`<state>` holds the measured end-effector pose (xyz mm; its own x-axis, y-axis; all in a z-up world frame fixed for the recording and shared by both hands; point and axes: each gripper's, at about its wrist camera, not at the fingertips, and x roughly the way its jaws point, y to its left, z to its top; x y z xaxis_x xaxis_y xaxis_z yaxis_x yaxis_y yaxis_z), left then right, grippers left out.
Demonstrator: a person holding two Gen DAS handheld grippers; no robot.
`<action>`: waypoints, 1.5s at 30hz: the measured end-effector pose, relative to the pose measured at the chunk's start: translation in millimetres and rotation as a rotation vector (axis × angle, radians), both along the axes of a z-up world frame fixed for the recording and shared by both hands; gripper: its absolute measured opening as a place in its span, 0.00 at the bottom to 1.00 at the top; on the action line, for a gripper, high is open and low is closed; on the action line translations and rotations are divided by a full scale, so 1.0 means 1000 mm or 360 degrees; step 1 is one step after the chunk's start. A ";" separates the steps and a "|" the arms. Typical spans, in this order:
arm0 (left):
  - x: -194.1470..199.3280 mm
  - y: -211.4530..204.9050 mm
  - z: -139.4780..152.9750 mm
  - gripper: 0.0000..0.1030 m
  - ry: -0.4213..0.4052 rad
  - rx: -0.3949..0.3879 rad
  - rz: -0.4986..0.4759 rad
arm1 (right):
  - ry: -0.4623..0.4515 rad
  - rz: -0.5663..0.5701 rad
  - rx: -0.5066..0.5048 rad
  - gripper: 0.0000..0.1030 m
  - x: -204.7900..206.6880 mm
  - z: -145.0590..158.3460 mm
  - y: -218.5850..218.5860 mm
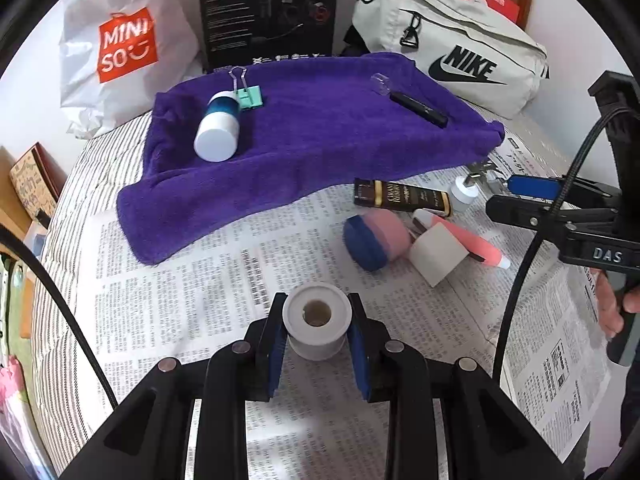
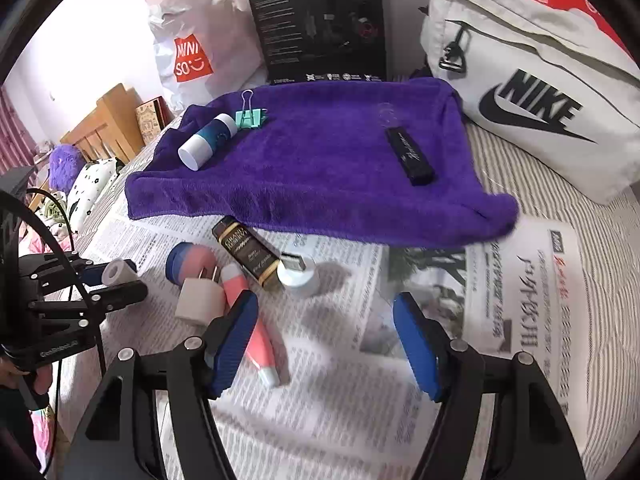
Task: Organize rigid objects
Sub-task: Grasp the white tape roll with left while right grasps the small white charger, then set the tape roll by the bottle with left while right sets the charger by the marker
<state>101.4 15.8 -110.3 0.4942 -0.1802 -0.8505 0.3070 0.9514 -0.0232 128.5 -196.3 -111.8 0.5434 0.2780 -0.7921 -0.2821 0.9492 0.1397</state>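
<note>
Fingers (image 1: 276,340) of the left gripper (image 1: 317,344) press on either side of a small white spool (image 1: 318,326), a squat cylinder with flanged rims and a dark hollow core facing the camera, held above the newspaper (image 1: 192,304) spread over the striped bed (image 1: 56,320). Seen from the right wrist, the same spool (image 2: 113,272) shows only as a pale roll end between blue pads at the far left, its hole not visible. The right gripper (image 2: 326,340) has its fingers (image 2: 236,336) spread wide with nothing between them, hovering over the newspaper (image 2: 344,392) near a pink tube (image 2: 250,316).

A purple towel (image 1: 312,136) carries a white-and-teal bottle (image 1: 218,130) lying on its side, a mint binder clip (image 1: 250,96) touching its far end, a black stick (image 1: 418,109) and, just behind it, a clear cap (image 1: 382,84). In the right view that cap is only a faint blur.

Loose on the paper sit a brown-and-gold tube (image 1: 400,197), a pink-and-blue round puff (image 1: 376,238) and a white cube charger (image 1: 438,254), clustered together. The right view shows the charger's prongs and a small white jar (image 2: 298,276) with a USB stick (image 2: 293,262) resting on it, which the left view largely hides behind the right gripper (image 1: 516,196).
</note>
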 end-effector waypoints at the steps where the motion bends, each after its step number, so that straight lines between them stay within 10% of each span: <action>1: 0.000 0.001 0.000 0.26 -0.0001 0.0004 0.0008 | -0.0005 -0.0002 -0.0009 0.66 0.002 -0.001 0.001; 31: 0.008 0.013 -0.008 0.27 0.0025 -0.0067 0.0068 | -0.0013 0.0092 -0.0134 0.23 0.028 -0.018 0.028; 45: 0.007 0.020 -0.002 0.27 0.0003 -0.0100 0.0098 | 0.0009 0.0100 -0.0129 0.23 0.016 -0.011 0.016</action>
